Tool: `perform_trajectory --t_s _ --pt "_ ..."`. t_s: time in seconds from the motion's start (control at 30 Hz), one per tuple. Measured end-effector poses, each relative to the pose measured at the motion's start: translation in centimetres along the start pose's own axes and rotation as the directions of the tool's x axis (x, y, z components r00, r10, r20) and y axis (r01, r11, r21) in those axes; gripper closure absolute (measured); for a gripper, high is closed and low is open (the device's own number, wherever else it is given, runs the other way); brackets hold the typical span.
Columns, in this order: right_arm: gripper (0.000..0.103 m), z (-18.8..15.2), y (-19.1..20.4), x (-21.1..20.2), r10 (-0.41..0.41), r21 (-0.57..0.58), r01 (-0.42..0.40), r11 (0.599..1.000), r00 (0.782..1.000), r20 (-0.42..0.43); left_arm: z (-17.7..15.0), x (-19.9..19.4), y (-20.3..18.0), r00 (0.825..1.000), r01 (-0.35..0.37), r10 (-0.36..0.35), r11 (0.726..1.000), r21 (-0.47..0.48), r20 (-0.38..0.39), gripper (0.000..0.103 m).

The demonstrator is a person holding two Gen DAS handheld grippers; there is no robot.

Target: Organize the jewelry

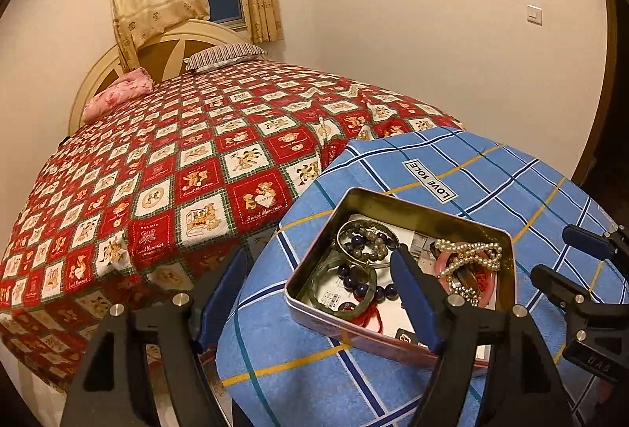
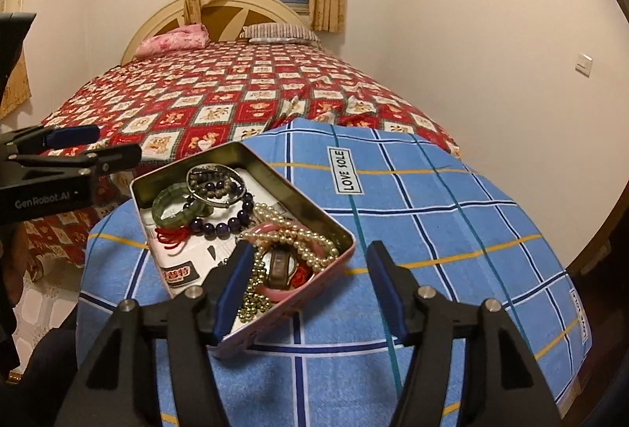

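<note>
An open metal tin sits on a blue checked cloth. In it lie a green jade bracelet, a dark purple bead bracelet, a silver bangle, a pearl necklace, a pink bangle, a watch and a red cord. My left gripper hovers open at the tin's left side, gripping nothing. My right gripper is open above the tin's near right corner, its pads touching nothing.
The cloth carries a "LOVE SOLE" label and covers a raised round surface. Behind it stretches a bed with a red patchwork quilt, a pink pillow and a striped pillow. A pale wall stands to the right.
</note>
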State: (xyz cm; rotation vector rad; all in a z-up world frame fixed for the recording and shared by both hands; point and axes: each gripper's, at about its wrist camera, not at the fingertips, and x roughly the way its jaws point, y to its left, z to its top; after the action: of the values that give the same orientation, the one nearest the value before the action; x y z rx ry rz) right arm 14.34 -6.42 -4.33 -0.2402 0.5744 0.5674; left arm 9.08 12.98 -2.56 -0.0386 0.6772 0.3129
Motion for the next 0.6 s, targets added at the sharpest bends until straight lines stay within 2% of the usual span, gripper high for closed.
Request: perform_trajectory --t_s 0.6 --pt "0.034 -0.13 -0.22 -0.66 0.002 0.018 -0.003 1.0 1.0 0.023 -0.16 -0.11 -0.8 1.0 0.009 -0.009 1.0 0.011 0.0 0.027"
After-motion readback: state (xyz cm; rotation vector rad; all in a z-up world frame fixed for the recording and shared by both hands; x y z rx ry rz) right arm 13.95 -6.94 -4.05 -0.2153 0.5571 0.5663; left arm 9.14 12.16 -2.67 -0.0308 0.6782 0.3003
